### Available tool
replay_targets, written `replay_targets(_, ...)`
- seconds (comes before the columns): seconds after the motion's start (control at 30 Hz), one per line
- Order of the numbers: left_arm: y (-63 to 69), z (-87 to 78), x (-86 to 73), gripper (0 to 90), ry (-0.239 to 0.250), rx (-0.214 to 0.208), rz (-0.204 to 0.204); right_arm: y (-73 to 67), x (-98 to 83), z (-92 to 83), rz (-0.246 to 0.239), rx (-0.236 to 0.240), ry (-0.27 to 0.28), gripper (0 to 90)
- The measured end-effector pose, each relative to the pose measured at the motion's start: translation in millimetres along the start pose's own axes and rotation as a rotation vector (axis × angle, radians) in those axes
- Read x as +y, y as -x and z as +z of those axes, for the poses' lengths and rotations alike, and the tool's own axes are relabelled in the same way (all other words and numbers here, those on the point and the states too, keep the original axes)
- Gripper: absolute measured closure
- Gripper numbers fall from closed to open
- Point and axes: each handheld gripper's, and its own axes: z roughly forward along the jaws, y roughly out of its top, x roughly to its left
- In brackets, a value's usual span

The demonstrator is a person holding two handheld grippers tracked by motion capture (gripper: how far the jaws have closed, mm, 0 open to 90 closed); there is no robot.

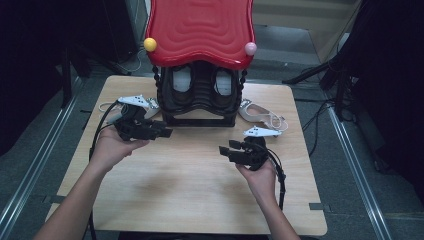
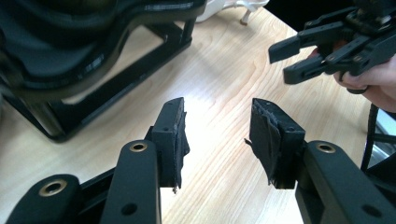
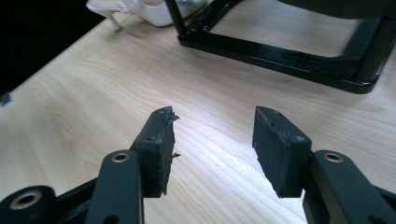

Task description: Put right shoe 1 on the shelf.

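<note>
Sandals are what my hands are nearest to: the white sandal (image 1: 262, 116) lies on the bench (image 1: 190, 190) to the right of the black rack (image 1: 197, 97), just beyond my right gripper (image 1: 231, 150), and another white sandal (image 1: 142, 104) lies at the rack's left foot, just behind my left gripper (image 1: 162, 131). From the high view I see what neither gripper view gives: the rack carries a glossy red wavy top (image 1: 200, 30) with a yellow ball (image 1: 150, 44) at its left corner and a pink ball (image 1: 250, 48) at its right, and two pale shoes sit inside the rack, side by side.

My right gripper view brings the right-hand sandal (image 3: 149, 9) close at the far left: a thin heel points down to the wood, and the rack's base bar (image 3: 280, 56) runs across beside it. The strap detail stays cut off at the picture's edge. My left gripper view shows the rack's curved black side (image 2: 93, 60) on the left, a corner of the same white sandal (image 2: 229, 7) at the far edge, and my other gripper (image 2: 292, 60) hovering at the right over the wood.

My left fingers (image 2: 173, 140) stand apart with nothing between them. My right fingers (image 3: 156, 144) also stand wide apart and empty, over bare wood.
</note>
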Motion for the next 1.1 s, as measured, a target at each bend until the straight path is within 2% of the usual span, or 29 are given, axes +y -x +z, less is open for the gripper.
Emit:
replay_targets(0.03,-1.6,1.6,-3.4,56.8,0.006,0.003,-0.004,0.9,-0.8,0.1,0.009,0.01,-0.002,49.4)
replay_targets(0.1,-4.1,4.4,-7.5,57.1,-0.02,0.016,-0.001,2.8,-2.4,1.2,0.023,0.03,-0.017,47.2)
replay_targets(0.17,-6.6,4.2,-11.1,57.5,-0.017,0.026,0.0,3.1,-4.1,0.9,0.028,0.025,-0.011,43.8)
replay_targets(0.23,-9.7,3.5,-14.3,57.6,-0.011,0.028,-0.002,3.7,-7.4,-0.8,0.047,0.016,0.012,44.8)
replay_targets(0.27,-11.1,3.7,-16.1,57.6,-0.011,0.038,-0.006,5.4,-8.3,-1.1,0.059,0.026,0.01,44.8)
replay_targets(0.37,-17.5,4.4,-21.9,57.5,-0.016,0.034,-0.023,10.7,-9.3,-1.3,0.091,0.059,-0.012,41.3)
replay_targets(0.47,-21.8,5.1,-27.7,57.4,-0.016,0.049,-0.021,15.0,-9.4,-1.6,0.111,0.077,-0.028,37.7)
replay_targets(0.5,-23.6,5.1,-29.5,57.4,-0.014,0.04,-0.03,15.9,-9.9,-1.4,0.113,0.074,-0.036,37.8)
replay_targets(0.6,-29.0,4.7,-34.2,57.4,-0.022,0.05,-0.03,17.3,-10.4,0.0,0.103,0.062,-0.068,41.4)
replay_targets(0.7,-34.8,3.0,-37.8,57.4,-0.017,0.052,-0.041,16.3,-10.6,-0.6,0.086,0.033,-0.067,44.9)
replay_targets(0.73,-36.7,2.5,-38.8,57.4,-0.014,0.051,-0.043,15.4,-10.8,-0.7,0.071,0.007,-0.065,46.7)
replay_targets(0.83,-42.2,0.5,-41.3,57.4,-0.007,0.059,-0.05,16.5,-12.3,-1.5,0.043,0.011,-0.064,53.3)
replay_targets(0.93,-46.3,-0.6,-43.0,57.3,-0.011,0.064,-0.051,17.4,-14.6,-3.0,-0.005,0.004,-0.052,53.0)
replay_targets(1.03,-50.4,-1.7,-45.8,57.3,0.004,0.062,-0.066,18.9,-16.6,-3.2,-0.011,-0.01,-0.051,50.7)
replay_targets(1.1,-53.5,-2.3,-47.6,57.3,0.01,0.067,-0.076,19.3,-17.5,-2.5,-0.012,0.008,-0.062,52.3)
